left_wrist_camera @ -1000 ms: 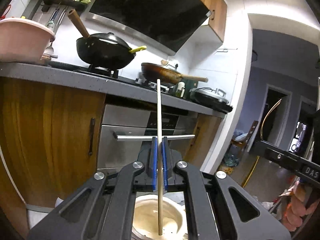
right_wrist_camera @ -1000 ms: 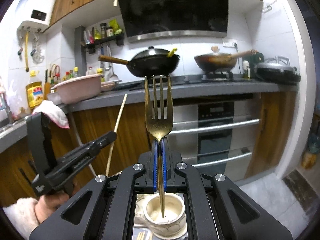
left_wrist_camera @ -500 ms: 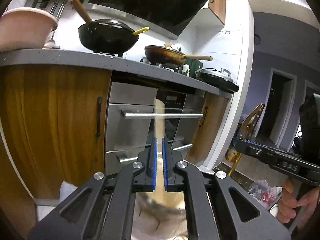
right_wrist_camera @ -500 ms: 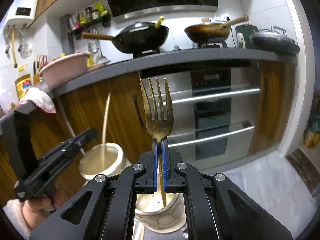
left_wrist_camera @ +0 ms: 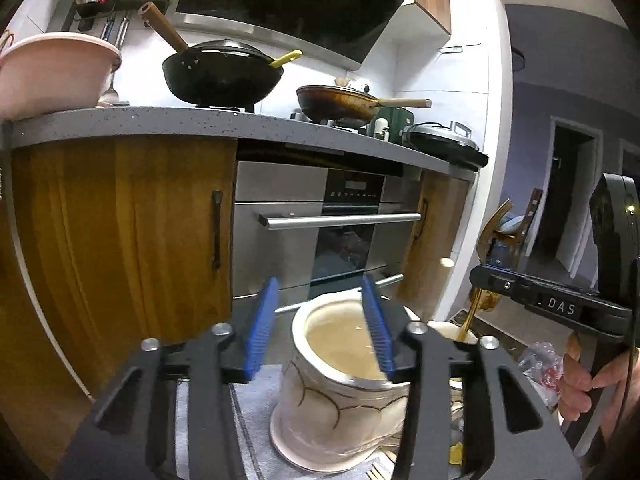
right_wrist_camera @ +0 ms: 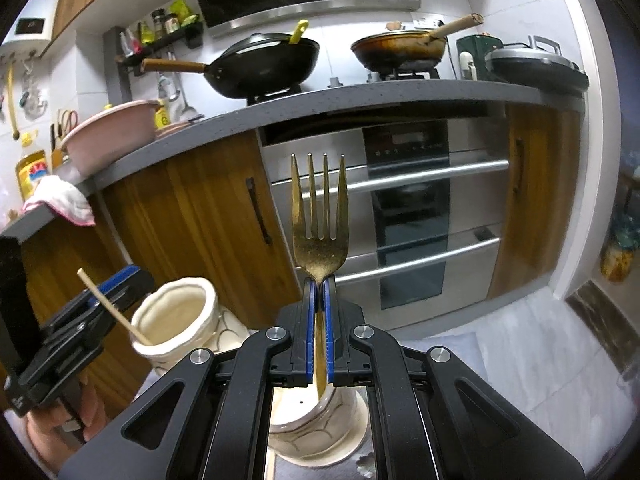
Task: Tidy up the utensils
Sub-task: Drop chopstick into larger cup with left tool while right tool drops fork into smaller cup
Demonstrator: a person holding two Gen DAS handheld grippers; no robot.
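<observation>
Now the gold fork [right_wrist_camera: 319, 216] stands almost straight up in the right hand-held gripper [right_wrist_camera: 319, 300]. Its prongs point up and its long handle points down. The handle tip hangs just inside the mouth of a cream cup [right_wrist_camera: 316, 416] that sits right under this hand-held gripper. So the fork only has to go down along its own length. The blue pads [right_wrist_camera: 307, 320] are pressed tight on the fork's neck.

The left hand-held gripper [left_wrist_camera: 320, 320] is opening, about half wide. Nothing is between its pads. A second cream cup [left_wrist_camera: 340, 384] sits just below and in front of it, on a grey cloth [left_wrist_camera: 256, 408]. In the right wrist view a thin wooden chopstick [right_wrist_camera: 114, 308] leans in that cup, with its top tipped toward the left hand-held gripper. It looks let go, resting on the cup's rim.

The right hand is the nearer one to the fork's cup. I think the next job is to lower the fork and let go.
</observation>
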